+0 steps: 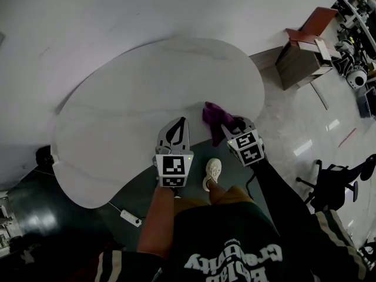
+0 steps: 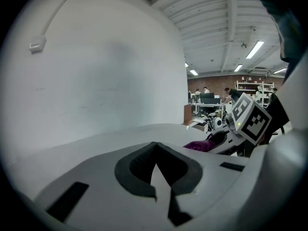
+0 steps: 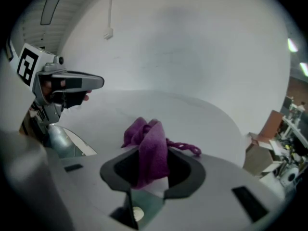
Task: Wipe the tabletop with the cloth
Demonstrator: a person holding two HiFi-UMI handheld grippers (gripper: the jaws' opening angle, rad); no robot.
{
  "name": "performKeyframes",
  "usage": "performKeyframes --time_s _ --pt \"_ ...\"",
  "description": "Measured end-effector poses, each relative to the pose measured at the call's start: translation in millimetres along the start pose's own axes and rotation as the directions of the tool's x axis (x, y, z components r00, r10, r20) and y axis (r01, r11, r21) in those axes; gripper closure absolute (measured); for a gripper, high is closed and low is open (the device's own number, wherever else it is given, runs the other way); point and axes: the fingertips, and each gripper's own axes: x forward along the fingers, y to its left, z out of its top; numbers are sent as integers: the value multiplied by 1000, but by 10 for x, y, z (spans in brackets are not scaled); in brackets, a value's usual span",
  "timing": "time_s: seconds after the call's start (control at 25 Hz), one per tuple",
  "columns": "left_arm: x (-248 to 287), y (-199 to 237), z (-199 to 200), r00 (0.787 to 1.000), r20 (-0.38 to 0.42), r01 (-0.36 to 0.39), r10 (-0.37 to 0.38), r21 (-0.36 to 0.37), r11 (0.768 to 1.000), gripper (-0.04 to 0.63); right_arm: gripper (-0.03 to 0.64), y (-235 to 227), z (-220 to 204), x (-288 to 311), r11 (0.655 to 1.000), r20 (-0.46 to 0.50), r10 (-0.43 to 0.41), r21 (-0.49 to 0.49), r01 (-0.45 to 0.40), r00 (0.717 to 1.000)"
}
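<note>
fingers of the right gripper (image 1: 231,124) pinch the purple cloth (image 3: 150,146), its lower end hidden between them, at the bench (image 1: 147,93) edge, while the left gripper (image 2: 155,146) is clenched empty.

The right claw (image 3: 152,173) hides the lower end of the cloth (image 3: 153,146).

Open tabletop (image 1: 117,116) ahead; wall (image 1: 176,4) bounds far edge.

Left gripper (image 1: 180,123) jaws together, empty, while the right gripper (image 1: 234,124) beside it clamps the cloth (image 1: 212,116)
</note>
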Motion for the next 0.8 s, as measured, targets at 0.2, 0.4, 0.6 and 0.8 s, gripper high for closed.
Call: performKeyframes --time_s 0.2,0.4,0.6,0.8 --pt "273 -316 157 998 10 58 -59 13 998 595 485 -553 -124 -173 997 -5 -76 26 76 997" --pt "485 -576 210 995 1 102 -102 20 995 595 485 -1051 -238 -317 987 -10 -143 65 144 990" --pt "658 -761 334 991 -4 135 -135 40 990 595 485 -1506 -334 -457 974 -23 -207 86 208 978" --pt "711 -860 387 989 -12 150 -149 55 987 595 488 -1917 -429 -589 946 -56 -307 94 311 950"
